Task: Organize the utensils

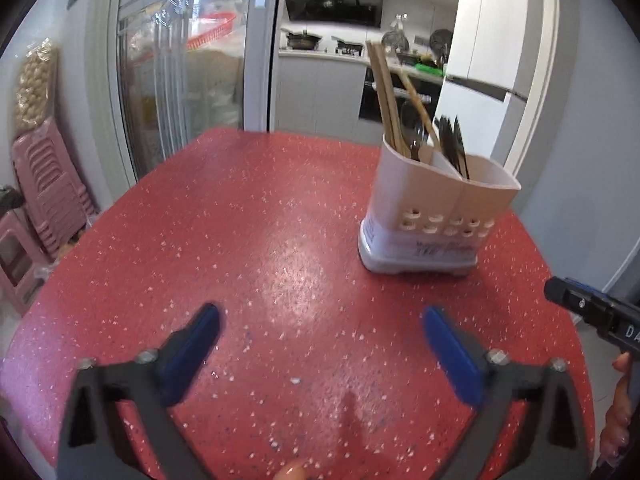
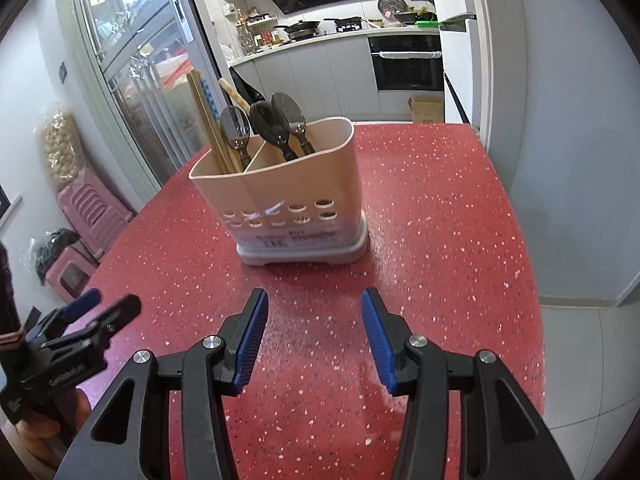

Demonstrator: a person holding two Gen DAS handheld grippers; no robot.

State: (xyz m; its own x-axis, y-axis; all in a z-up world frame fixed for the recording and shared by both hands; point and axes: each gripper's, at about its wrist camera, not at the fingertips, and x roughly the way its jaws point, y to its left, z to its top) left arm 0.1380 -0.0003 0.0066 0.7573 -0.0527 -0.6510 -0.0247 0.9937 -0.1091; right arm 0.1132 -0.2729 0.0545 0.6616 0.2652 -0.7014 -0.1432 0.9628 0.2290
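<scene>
Left gripper (image 1: 322, 332) spread wide, empty; right gripper (image 2: 314, 330) part open, empty, both over near edge of red tabletop (image 2: 440, 208). We see nothing loose left there. Utensil holder (image 2: 288, 196) mid-table, toward far edge: chopsticks (image 2: 208, 120) left compartment, dark spoons (image 2: 276, 120) mostly right, one left. We judge sorting nearly done.
</scene>
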